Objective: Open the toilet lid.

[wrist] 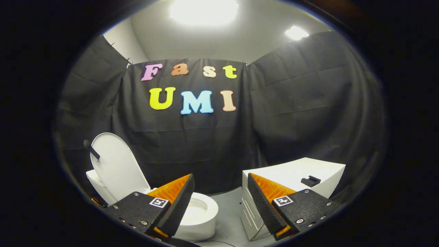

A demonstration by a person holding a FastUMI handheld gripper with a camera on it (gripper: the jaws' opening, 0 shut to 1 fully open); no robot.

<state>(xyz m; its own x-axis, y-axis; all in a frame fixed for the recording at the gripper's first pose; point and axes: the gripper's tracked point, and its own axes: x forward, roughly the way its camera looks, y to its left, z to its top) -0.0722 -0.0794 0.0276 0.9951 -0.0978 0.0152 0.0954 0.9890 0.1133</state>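
A small white toilet (200, 214) stands on the grey floor, partly behind my left finger. Its white lid (116, 164) is raised upright and leans back against the tank, and a short dark handle (91, 150) sticks out of the lid near its top. The bowl's rim and opening show past the left finger. My gripper (221, 195) is held above and in front of the toilet, open, with only air between the fingers. Neither finger touches the lid or the bowl.
A white cabinet (295, 175) with drawer fronts stands to the right of the toilet, behind my right finger, and a small dark block (310, 180) lies on its top. Black cloth walls close the booth behind both. A strip of grey floor (228, 219) runs between toilet and cabinet.
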